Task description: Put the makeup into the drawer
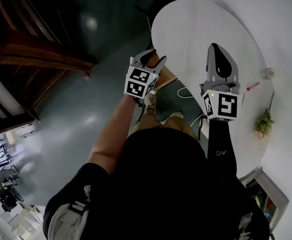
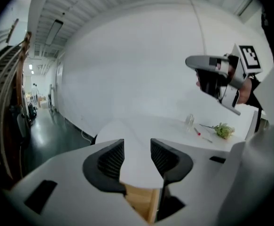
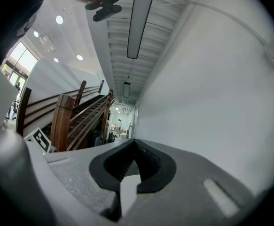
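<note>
Your left gripper's [image 2: 137, 157] jaws stand spread with nothing between them. Your right gripper's [image 3: 136, 161] jaws are pressed together, also empty. Just below the left jaws, the wooden drawer [image 2: 139, 200] shows under the near rim of the white counter [image 2: 141, 131]. It looks pulled out, though I cannot tell how far. Since neither gripper carries anything, I judge that you stand between opening the drawer and fetching the makeup. The slim red makeup stick [image 2: 197, 131] lies well apart from both jaws, at the counter's far side near the wall. It sits just beside a small clear jar [image 2: 189, 121], with a green sprig [image 2: 224, 131] farther along. The next move calls for a long reach across the counter with the jaws wide. Line them up across the thin stick so they close on its sides without rolling it away.
</note>
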Demonstrator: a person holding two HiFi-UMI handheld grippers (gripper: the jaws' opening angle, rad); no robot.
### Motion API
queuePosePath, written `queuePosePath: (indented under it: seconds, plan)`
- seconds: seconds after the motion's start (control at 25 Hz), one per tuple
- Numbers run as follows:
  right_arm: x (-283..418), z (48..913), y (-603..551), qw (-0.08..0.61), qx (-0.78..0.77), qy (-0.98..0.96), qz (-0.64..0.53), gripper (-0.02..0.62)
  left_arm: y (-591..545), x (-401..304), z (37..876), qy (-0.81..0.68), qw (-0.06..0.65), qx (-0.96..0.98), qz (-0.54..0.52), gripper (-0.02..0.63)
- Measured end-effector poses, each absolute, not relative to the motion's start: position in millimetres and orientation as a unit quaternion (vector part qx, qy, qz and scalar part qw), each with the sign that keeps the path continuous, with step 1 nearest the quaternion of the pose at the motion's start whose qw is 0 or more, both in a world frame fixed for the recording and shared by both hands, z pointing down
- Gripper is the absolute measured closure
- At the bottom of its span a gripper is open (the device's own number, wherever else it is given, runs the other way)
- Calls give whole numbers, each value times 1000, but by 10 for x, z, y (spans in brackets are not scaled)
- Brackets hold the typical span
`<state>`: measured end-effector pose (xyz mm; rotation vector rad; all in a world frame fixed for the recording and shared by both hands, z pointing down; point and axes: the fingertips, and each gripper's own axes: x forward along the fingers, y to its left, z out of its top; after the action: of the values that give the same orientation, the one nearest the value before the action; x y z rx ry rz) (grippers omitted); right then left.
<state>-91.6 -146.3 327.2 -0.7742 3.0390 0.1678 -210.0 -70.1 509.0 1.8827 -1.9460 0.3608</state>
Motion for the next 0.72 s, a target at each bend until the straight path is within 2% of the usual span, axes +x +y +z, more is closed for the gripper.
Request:
queuePosePath:
  seconds: [0.4,0.72]
  plan:
    - [-802,3025,-1376,26,-247,966,74,591,-818,-1871,3192,-710,-15,702,60,431]
    - [-383,2938,-1414,31,-290,954,73,591,-900,-1429,2911,-670,-41,739,46,431]
